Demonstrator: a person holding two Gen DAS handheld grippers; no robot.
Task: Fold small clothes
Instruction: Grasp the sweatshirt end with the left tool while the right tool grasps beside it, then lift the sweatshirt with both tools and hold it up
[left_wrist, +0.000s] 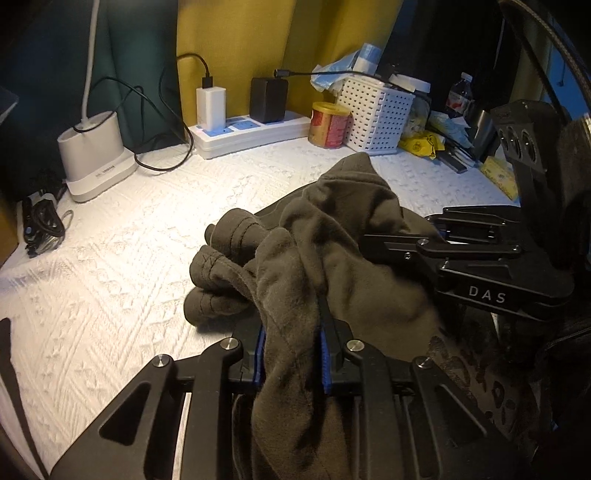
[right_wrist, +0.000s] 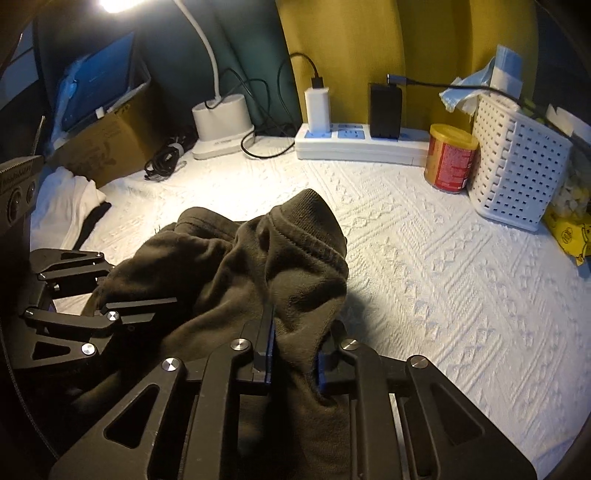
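Gripping the garment (left_wrist: 332, 236) with both claws, I have it bunched and partly raised off the bench (left_wrist: 110, 295), which is covered with a white textured cloth. My left claw (left_wrist: 291, 354) is nearly closed, its blue pads pinching a fold of the dark olive fabric that runs up between them and drapes back over the claw's body. My right claw (right_wrist: 293, 354) is just as narrow, clamped on another fold of the same garment, with a ribbed hem (right_wrist: 314, 221) standing up beyond its tips. In the left view my right claw (left_wrist: 436, 240) comes in from the right, close beside the left one, and the fabric hides its tips. In the right view my left claw (right_wrist: 110, 306) lies at the left, half buried in cloth.

The garment sits near the front middle of the bench, with two cuffed ends (left_wrist: 218, 273) hanging leftward and touching the cloth.

Along the back edge stand a white lamp base (left_wrist: 94, 155), a power strip (left_wrist: 251, 129) with a white charger (left_wrist: 210, 105) and a black charger (left_wrist: 267, 99) plugged in, a red and gold can (left_wrist: 328, 125), and a white perforated basket (left_wrist: 373, 116) just beside the can. A coil of black cable (left_wrist: 42, 225) lies at the left edge. Toward the back left corner sit a cardboard box (right_wrist: 107, 144) and some white cloth (right_wrist: 70, 203). A yellow packet (right_wrist: 569, 232) lies at the right, beyond the basket.
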